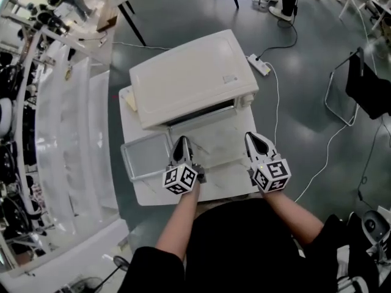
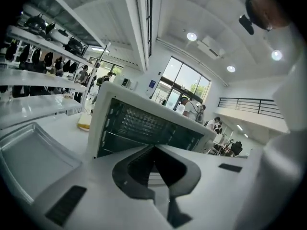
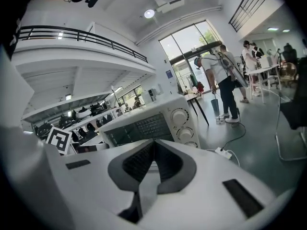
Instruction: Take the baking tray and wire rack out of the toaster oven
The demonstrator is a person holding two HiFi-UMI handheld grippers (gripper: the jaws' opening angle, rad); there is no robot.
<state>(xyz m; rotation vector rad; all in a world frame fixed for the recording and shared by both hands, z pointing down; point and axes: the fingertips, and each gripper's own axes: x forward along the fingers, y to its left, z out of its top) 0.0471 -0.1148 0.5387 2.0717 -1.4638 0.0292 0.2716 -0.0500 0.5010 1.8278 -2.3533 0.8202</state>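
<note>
Shut and empty, my left gripper and right gripper hover before the toaster oven, the baking tray lying out beside it (the wire rack seemingly inside); driven in closed, the jaws could shove that rack deeper.
</note>
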